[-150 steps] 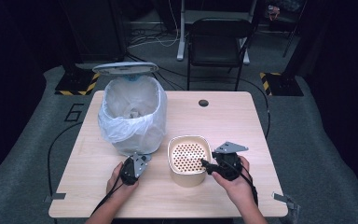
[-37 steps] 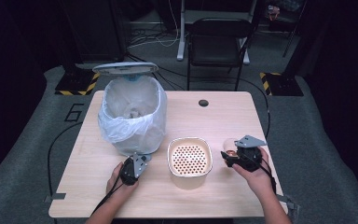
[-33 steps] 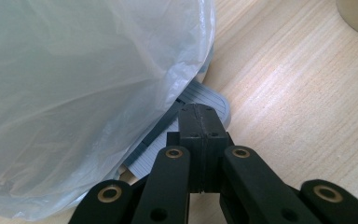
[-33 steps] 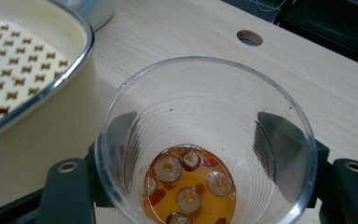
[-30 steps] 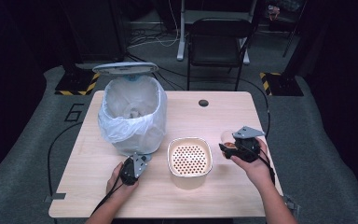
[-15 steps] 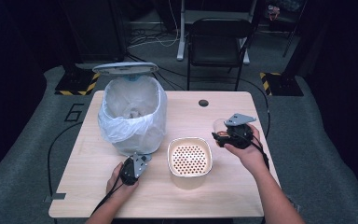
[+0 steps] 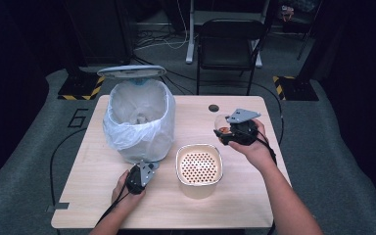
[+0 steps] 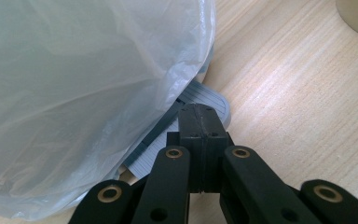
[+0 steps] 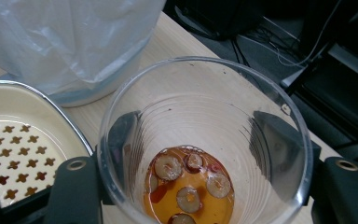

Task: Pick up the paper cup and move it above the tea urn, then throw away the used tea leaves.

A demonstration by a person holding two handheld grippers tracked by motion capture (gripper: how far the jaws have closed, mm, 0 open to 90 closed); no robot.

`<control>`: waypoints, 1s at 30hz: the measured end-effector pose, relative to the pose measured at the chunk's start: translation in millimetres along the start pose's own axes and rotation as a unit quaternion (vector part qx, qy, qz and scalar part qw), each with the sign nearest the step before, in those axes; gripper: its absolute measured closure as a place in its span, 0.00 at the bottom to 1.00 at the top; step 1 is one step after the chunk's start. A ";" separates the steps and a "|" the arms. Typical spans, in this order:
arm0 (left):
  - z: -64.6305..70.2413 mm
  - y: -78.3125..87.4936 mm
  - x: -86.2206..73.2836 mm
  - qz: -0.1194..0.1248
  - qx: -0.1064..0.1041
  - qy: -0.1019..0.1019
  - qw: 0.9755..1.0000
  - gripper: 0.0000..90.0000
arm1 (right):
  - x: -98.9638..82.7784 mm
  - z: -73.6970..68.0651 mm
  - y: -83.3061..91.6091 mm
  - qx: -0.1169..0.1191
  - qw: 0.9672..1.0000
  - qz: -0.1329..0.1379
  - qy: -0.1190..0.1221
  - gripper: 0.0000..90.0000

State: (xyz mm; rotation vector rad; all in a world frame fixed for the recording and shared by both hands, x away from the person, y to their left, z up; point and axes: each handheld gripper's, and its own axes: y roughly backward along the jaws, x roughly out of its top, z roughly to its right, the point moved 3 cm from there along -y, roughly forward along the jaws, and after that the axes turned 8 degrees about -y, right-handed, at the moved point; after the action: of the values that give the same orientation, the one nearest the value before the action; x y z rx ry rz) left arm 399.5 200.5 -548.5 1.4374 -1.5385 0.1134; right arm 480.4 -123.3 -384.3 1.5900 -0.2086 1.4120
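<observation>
Meanwhile your right gripper pinched the clear cup, its jaws having just been closing, with the perforated strainer beside them. Your left gripper stayed pressed together against the bagged bin.

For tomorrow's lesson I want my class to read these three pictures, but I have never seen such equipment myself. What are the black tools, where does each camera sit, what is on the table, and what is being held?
A person sits at a wooden table with a hand-held two-jaw gripper in each hand; there is no robot arm. The high view looks down from above. Each of the other two pictures comes from a camera that rides on one gripper and looks along its black jaws.

On the table stand a bin lined with a plastic bag, its lid up, and a cream container with a perforated insert.

The left gripper is shut, empty, resting by the bin's grey pedal. The right gripper is raised and clamps a clear plastic cup with amber liquid and round slices at the bottom.
</observation>
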 end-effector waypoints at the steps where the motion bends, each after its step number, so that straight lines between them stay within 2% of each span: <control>1: 0.0 0.0 0.0 0.000 0.000 0.000 1.000 1.00 | 1.9 -2.0 -0.4 0.003 1.000 0.003 0.007 0.38; 4: 0.0 -0.1 0.0 0.000 0.001 0.001 1.000 1.00 | 6.8 -7.7 -0.8 0.010 0.999 0.012 0.034 0.38; 6: 0.4 -0.5 0.0 0.003 0.005 0.002 1.000 1.00 | 9.8 -12.8 -1.3 0.019 0.998 0.023 0.054 0.38; 9: 0.3 -0.4 0.1 0.002 0.005 0.000 1.000 1.00 | 12.6 -18.4 -2.2 0.027 0.995 0.025 0.088 0.38; 11: 0.3 -0.4 0.1 0.002 0.005 0.000 1.000 1.00 | 13.5 -20.1 -2.5 0.032 0.995 0.028 0.093 0.38; 14: 0.3 -0.5 0.0 0.003 0.005 0.002 1.000 1.00 | 16.5 -25.0 -1.7 0.042 0.990 0.048 0.127 0.39; 18: 0.2 -0.4 0.0 0.002 0.004 0.002 1.000 1.00 | 17.5 -29.4 0.1 0.039 0.984 0.065 0.161 0.38; 19: 0.2 -0.4 0.0 0.002 0.004 0.002 1.000 1.00 | 17.5 -29.4 0.1 0.039 0.984 0.065 0.161 0.38; 20: 0.3 -0.4 0.0 0.002 0.005 0.002 1.000 1.00 | 16.7 -32.4 0.6 0.037 0.981 0.067 0.178 0.38; 21: 0.2 -0.2 0.0 0.001 0.004 -0.002 1.000 1.00 | 16.3 -33.6 0.4 0.034 0.979 0.067 0.188 0.38; 22: 0.7 -0.5 0.2 0.003 0.007 -0.001 1.000 1.00 | 14.6 -37.1 -0.1 0.029 0.975 0.065 0.210 0.38; 23: 0.6 -0.3 0.1 0.003 0.005 0.000 1.000 1.00 | 14.0 -38.1 -0.1 0.026 0.973 0.065 0.222 0.38; 28: 0.6 -0.4 0.2 0.003 0.005 0.000 1.000 1.00 | 9.3 -46.6 -1.3 0.022 0.964 0.064 0.256 0.38; 30: 0.6 -0.4 0.1 0.003 0.006 -0.001 1.000 1.00 | 8.0 -50.2 -1.6 0.021 0.959 0.061 0.275 0.39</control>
State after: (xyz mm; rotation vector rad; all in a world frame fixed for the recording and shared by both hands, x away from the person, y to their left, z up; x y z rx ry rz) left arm 399.5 199.9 -548.9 1.4441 -1.5457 0.1255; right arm 450.3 -82.4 -385.2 1.1730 0.0563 1.9068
